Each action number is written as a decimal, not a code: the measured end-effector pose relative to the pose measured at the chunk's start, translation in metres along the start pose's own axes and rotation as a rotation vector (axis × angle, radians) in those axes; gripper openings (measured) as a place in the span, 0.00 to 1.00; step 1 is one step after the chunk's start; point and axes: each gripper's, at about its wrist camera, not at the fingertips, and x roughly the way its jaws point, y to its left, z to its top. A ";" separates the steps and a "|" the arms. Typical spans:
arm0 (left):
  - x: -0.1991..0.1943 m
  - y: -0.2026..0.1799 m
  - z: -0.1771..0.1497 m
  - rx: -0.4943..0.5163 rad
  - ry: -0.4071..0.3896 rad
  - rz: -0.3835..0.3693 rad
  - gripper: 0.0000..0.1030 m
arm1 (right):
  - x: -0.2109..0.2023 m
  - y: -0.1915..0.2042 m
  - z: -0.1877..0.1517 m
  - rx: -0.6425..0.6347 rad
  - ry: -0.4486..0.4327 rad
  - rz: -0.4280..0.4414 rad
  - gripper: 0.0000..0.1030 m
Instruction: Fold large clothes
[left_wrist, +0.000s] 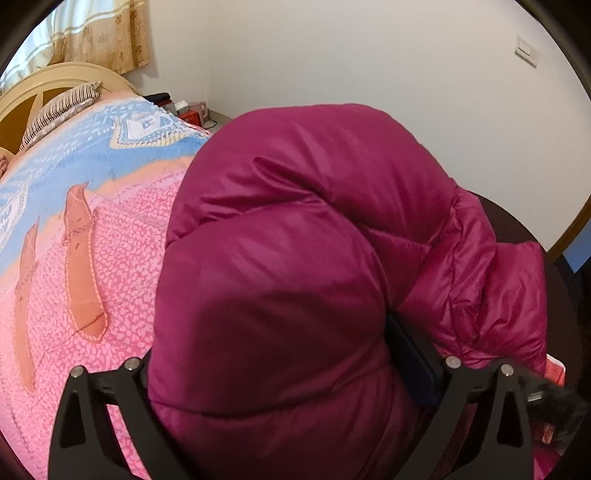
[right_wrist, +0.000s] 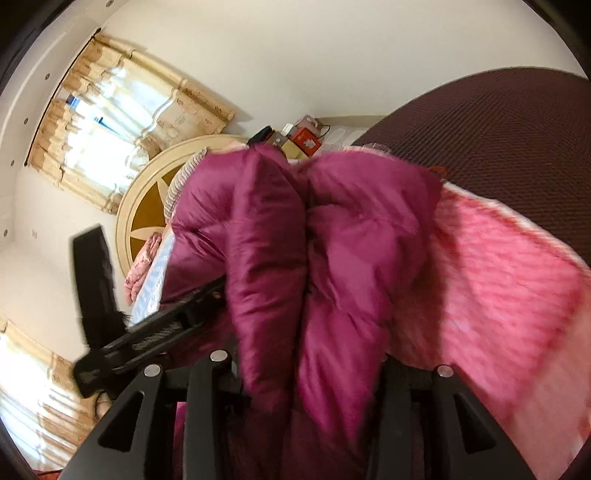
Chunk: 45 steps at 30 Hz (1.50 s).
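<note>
The magenta down jacket (left_wrist: 280, 258) lies bunched in a puffy roll on the pink bedspread (left_wrist: 74, 295), mid-fold and being set down. Left gripper (left_wrist: 288, 387) stands spread wide, jacket bulging between its fingers; right gripper (right_wrist: 306, 387) sits half-closed, seemingly pinching two layers. Next, I reckon: free both and flatten the roll

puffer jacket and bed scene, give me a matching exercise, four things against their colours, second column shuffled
Things:
1. puffer jacket
2. bedspread
3. headboard
4. curtain

Colours:
A. cream and brown wood
B. pink with blue and orange patches
C. magenta
D. beige with a pattern

Pairs: 1-C, 2-B, 3-A, 4-D
</note>
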 end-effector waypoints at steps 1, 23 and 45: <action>-0.001 -0.001 -0.001 0.001 -0.001 0.005 1.00 | -0.013 0.006 0.001 -0.027 -0.030 -0.039 0.35; -0.018 -0.001 0.007 -0.010 -0.005 -0.005 0.97 | 0.046 0.028 0.021 -0.157 -0.063 -0.379 0.31; 0.048 0.008 0.062 0.017 0.048 0.054 1.00 | 0.046 0.021 0.018 -0.147 -0.090 -0.396 0.32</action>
